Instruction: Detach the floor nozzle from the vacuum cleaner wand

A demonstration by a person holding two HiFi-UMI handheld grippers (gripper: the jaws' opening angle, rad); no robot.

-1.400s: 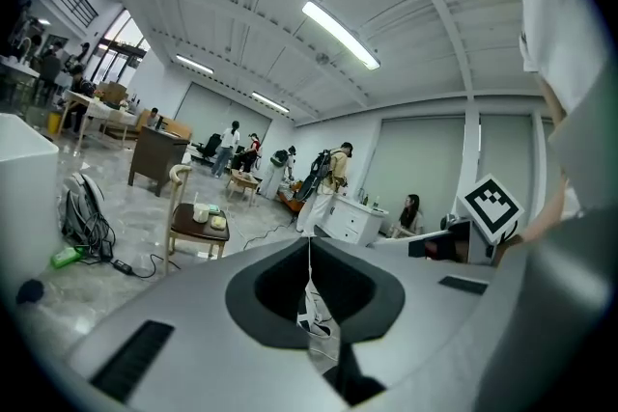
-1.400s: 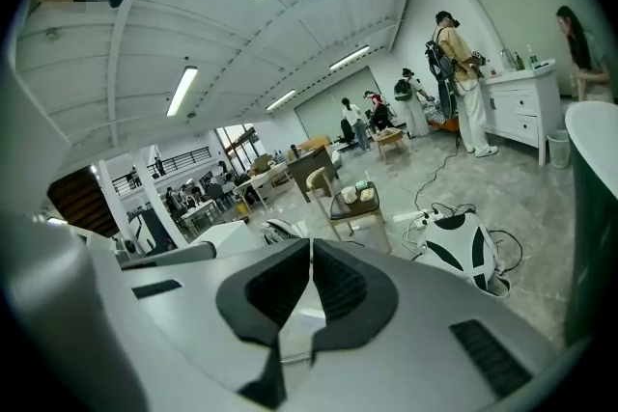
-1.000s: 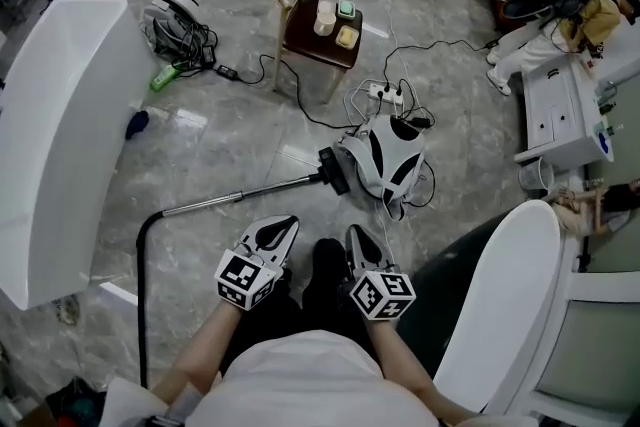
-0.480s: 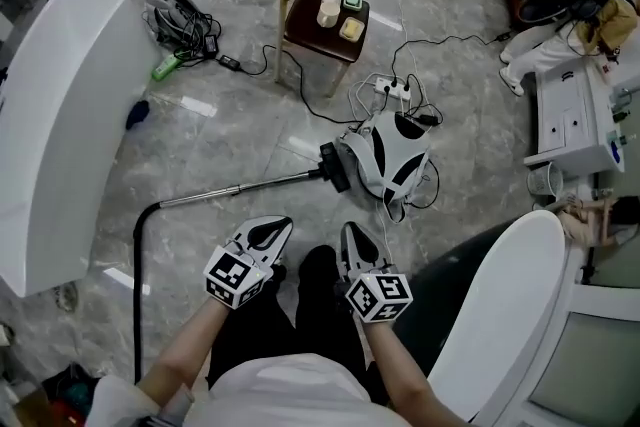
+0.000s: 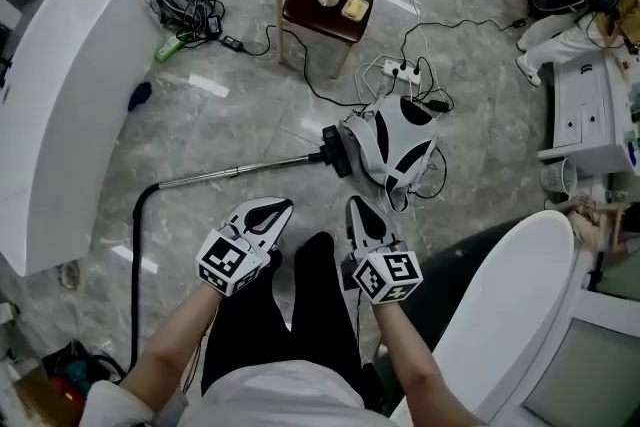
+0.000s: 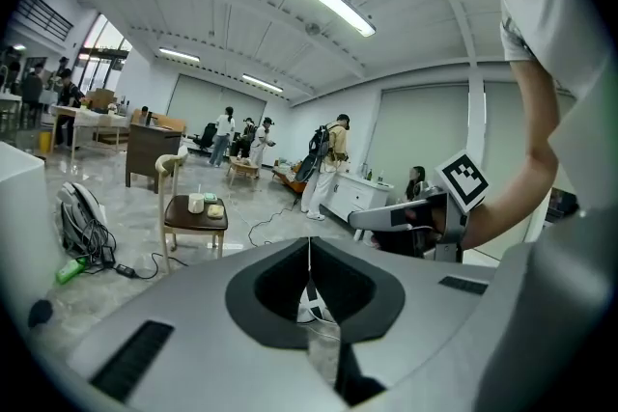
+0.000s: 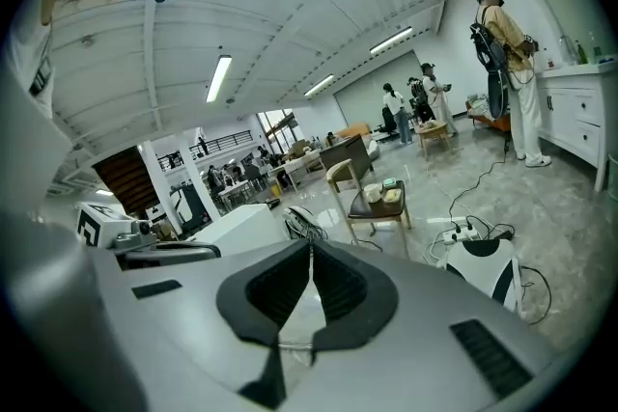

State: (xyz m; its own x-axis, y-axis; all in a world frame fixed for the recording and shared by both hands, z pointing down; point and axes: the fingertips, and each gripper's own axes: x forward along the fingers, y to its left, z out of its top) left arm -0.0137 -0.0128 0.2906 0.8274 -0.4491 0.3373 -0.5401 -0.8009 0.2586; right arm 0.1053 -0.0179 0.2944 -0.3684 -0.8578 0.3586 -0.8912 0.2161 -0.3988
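The metal wand [image 5: 240, 171] lies on the marble floor, its black joint [image 5: 335, 150] meeting the white-and-black floor nozzle [image 5: 398, 143]; that nozzle also shows in the right gripper view [image 7: 486, 269]. A black hose [image 5: 136, 255] curves off the wand's left end toward the near floor. My left gripper [image 5: 272, 207] hovers just short of the wand's middle, shut and empty. My right gripper [image 5: 357, 211] is beside it, below the nozzle, also shut with nothing in it. In each gripper view the pads meet: left gripper [image 6: 309, 251], right gripper [image 7: 310, 256].
Cables and a power strip [image 5: 402, 70] lie around the nozzle. A wooden chair [image 5: 325, 0] with cups stands beyond. White tables flank me at left [image 5: 55, 115] and right [image 5: 510, 305]. A white cabinet [image 5: 585, 110] is far right, a cable bundle [image 5: 185, 5] far left.
Both grippers have drifted a little forward together with the person, staying side by side and shut. The head view has shifted, so wand, nozzle and chair sit slightly higher and further right.
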